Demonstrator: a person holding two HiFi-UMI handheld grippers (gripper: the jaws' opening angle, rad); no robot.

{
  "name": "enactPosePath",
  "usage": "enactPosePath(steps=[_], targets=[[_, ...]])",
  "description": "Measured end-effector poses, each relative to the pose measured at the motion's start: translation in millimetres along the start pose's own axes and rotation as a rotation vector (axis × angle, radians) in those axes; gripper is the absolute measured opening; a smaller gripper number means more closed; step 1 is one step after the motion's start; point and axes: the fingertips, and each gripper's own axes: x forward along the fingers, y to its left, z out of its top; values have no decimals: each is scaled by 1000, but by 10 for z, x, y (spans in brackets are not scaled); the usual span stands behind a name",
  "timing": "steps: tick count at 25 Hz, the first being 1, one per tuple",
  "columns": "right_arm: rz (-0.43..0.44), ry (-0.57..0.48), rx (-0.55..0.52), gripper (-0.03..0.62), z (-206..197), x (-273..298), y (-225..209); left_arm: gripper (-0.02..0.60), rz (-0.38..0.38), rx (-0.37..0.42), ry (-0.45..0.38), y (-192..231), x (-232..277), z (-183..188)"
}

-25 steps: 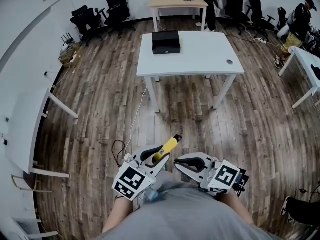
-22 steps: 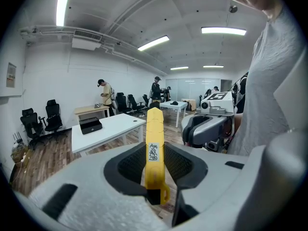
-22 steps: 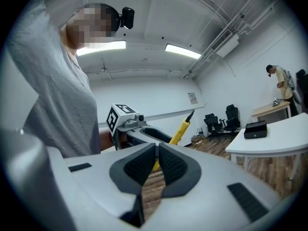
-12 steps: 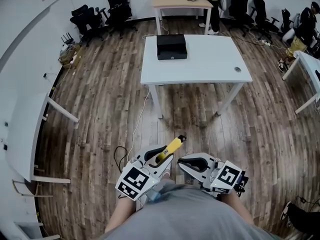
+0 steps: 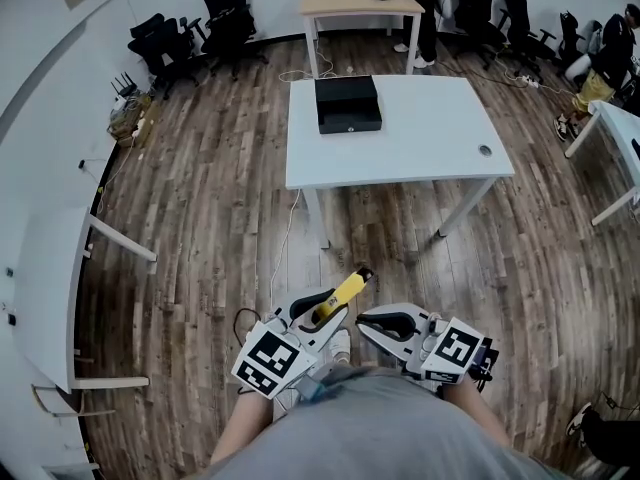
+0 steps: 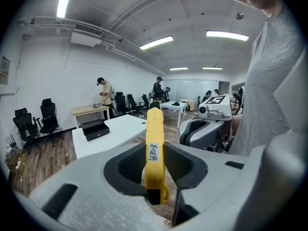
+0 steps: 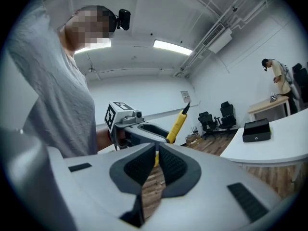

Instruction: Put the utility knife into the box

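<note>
The yellow utility knife [image 5: 339,295] juts forward and up from my left gripper [image 5: 318,309], whose jaws are shut on its handle. In the left gripper view the knife [image 6: 154,148] stands upright between the dark pads [image 6: 132,165]. The black box [image 5: 347,104] rests on the far left part of a white table [image 5: 430,138], well ahead of both grippers; the left gripper view catches the box [image 6: 95,129] too. My right gripper [image 5: 385,323] hovers just right of the left one, shut with nothing in it. Both hang over the wood floor, close to my body.
Black office chairs [image 5: 225,13] line the far wall beside a wooden desk [image 5: 360,0]. A white desk [image 5: 50,278] stands at the left and another [image 5: 615,128] at the right. A cable [image 5: 285,238] trails on the floor. People stand at the back.
The white table and black box have slid lower and grown in the head view as I come nearer. Both grippers keep their pose; the knife stays held.
</note>
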Motion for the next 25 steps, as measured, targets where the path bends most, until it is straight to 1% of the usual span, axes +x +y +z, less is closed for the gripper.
enactPosePath(steps=[3, 6, 15, 20, 25], targets=[[-10, -14, 0, 34, 100, 156, -137, 126, -6, 10, 0, 244, 2, 50], [-29, -5, 3, 34, 111, 272, -290, 126, -15, 14, 1, 432, 30, 69], [-71, -9, 4, 34, 135, 577, -577, 126, -47, 25, 10, 841, 90, -9], [-96, -24, 11, 34, 175, 602, -687, 126, -58, 37, 5, 971, 146, 9], [-134, -20, 3, 34, 187, 575, -799, 126, -88, 43, 4, 1010, 226, 18]])
